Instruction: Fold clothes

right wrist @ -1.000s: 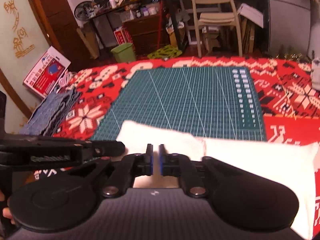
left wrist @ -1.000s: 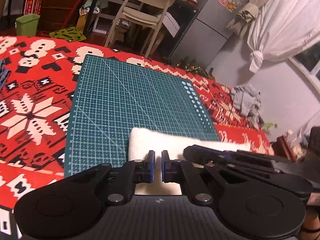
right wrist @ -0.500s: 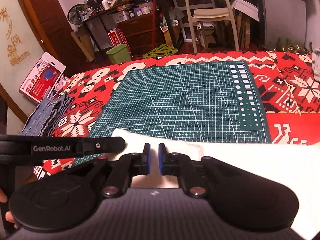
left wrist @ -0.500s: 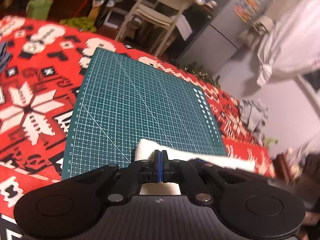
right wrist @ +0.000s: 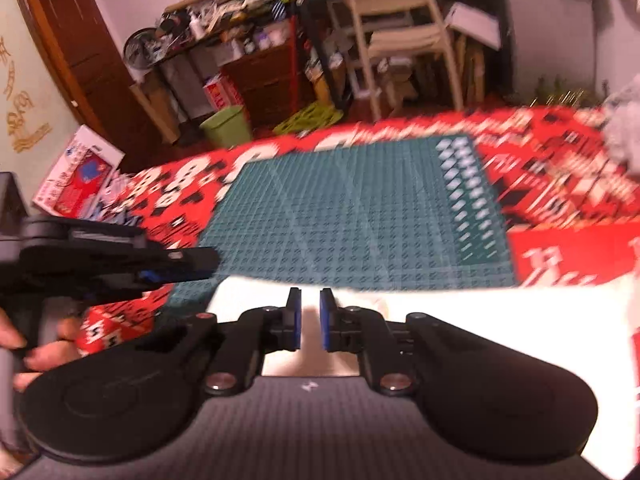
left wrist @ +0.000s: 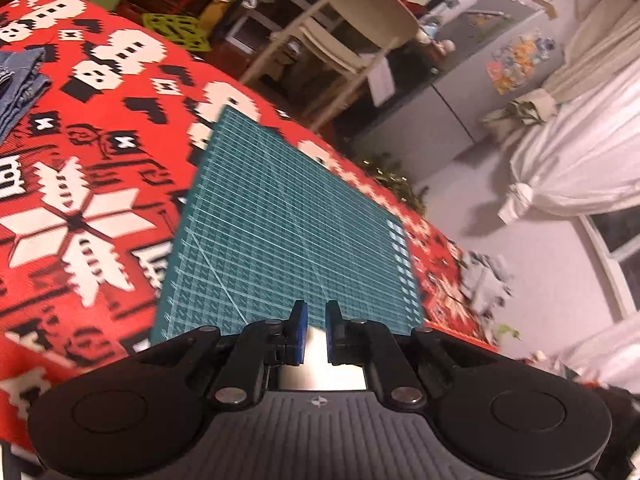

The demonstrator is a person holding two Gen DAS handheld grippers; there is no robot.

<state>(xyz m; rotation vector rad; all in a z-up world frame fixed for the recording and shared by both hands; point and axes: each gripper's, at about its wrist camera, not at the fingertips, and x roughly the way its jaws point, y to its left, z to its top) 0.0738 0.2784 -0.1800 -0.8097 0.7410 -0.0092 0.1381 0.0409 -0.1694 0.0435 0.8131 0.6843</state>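
Ahead, my left gripper and right gripper both pinch the white cloth; jaws just eased slightly. Green mat, chair beyond.

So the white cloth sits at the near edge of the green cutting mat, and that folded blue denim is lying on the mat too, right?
Not quite. The white cloth does lie at the near edge of the green cutting mat, but the folded blue denim lies off the mat, on the red patterned cover out to the mat's left. The left wrist view shows it.
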